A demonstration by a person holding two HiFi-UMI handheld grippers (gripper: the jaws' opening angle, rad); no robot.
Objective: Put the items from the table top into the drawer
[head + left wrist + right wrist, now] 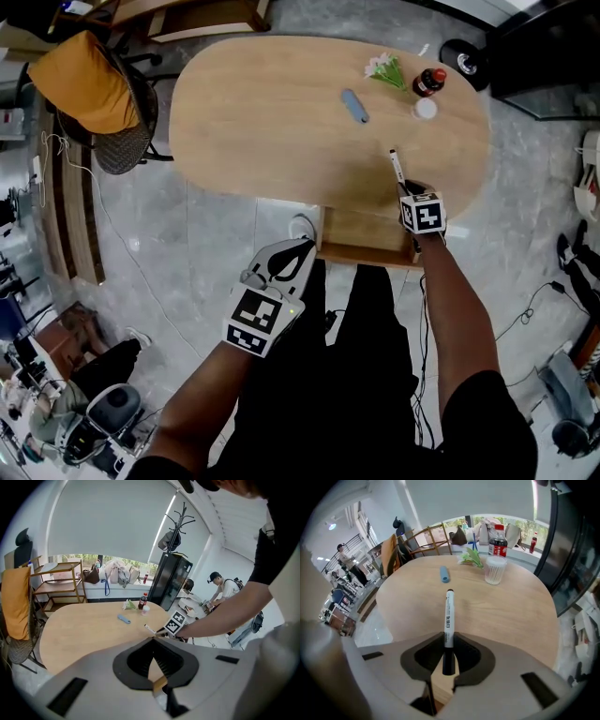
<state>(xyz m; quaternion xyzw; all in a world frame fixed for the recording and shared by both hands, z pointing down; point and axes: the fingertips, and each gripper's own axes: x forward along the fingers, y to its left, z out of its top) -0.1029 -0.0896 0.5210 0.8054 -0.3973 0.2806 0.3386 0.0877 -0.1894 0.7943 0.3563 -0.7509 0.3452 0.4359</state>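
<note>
Left claw: my left claw (302,247) hangs off the table's (262,122) near edge, jaws pressed together on nothing.
Drawer: the drawer (361,246) stands open under that edge, between my two claws.
Far side: a blue tube (353,105), flowers (384,70), a cup (425,109) and a bottle (429,82) lie on the table.
Pen: the pen (397,167) points out over the table, its dark end in my grip.
Right claw: my right claw (408,190) pinches the pen, just above the drawer.
</note>
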